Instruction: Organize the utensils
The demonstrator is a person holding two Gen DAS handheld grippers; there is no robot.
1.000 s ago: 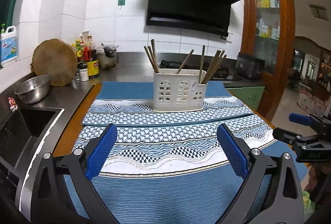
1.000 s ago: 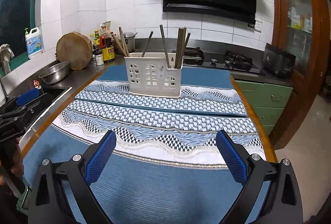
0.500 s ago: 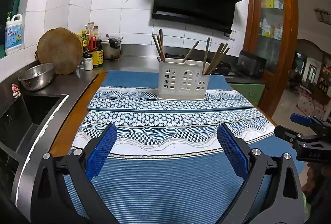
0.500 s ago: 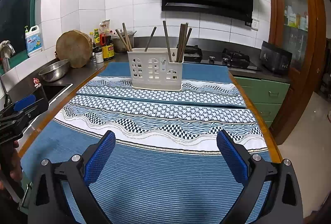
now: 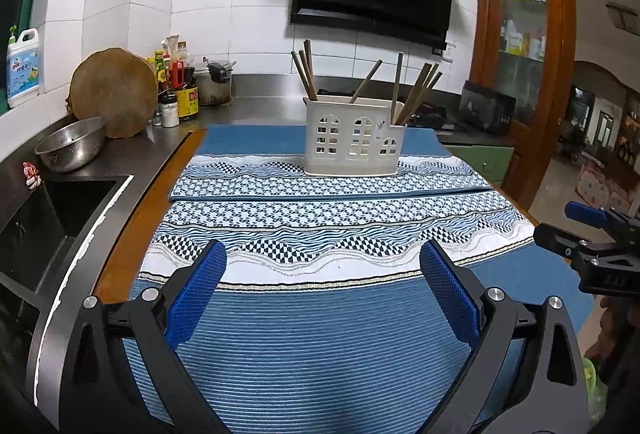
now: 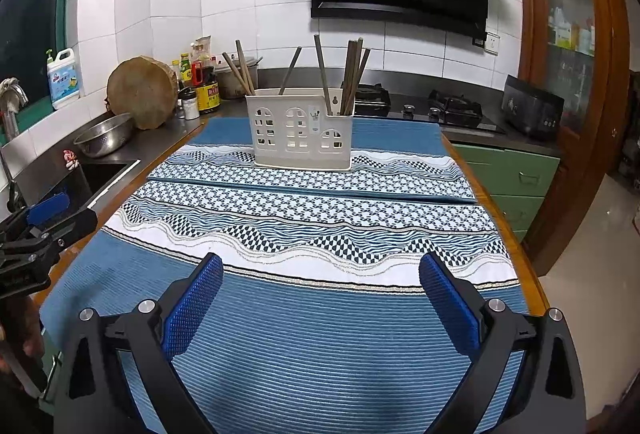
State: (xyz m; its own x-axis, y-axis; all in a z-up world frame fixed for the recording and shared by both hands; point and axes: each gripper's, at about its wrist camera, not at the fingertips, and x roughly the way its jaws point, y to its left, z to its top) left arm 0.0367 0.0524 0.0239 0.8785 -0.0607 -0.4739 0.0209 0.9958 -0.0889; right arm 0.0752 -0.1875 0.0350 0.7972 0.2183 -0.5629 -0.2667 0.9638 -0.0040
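Observation:
A white plastic utensil holder (image 5: pixel 354 139) (image 6: pixel 299 131) with window-shaped cutouts stands at the far end of the blue patterned cloth (image 5: pixel 320 298) (image 6: pixel 320 314). Several brown chopsticks (image 5: pixel 416 93) (image 6: pixel 352 73) lean upright in its compartments. My left gripper (image 5: pixel 322 286) hovers open over the near, striped part of the cloth, nothing between its blue pads. My right gripper (image 6: pixel 320 290) is likewise open and empty, well short of the holder. Each gripper shows at the edge of the other's view: the right gripper (image 5: pixel 588 234) and the left gripper (image 6: pixel 40 226).
A sink (image 5: pixel 36 218) lies left of the table. A steel colander (image 5: pixel 72 147), a round wooden board (image 5: pixel 114 91) and sauce bottles (image 5: pixel 180 89) stand on the left counter. A gas hob (image 6: pixel 452 109) and green drawers (image 6: pixel 516 177) are at the right.
Both grippers have drawn back and lowered a little, so the holder looks smaller and higher in view. Both stay open and empty.

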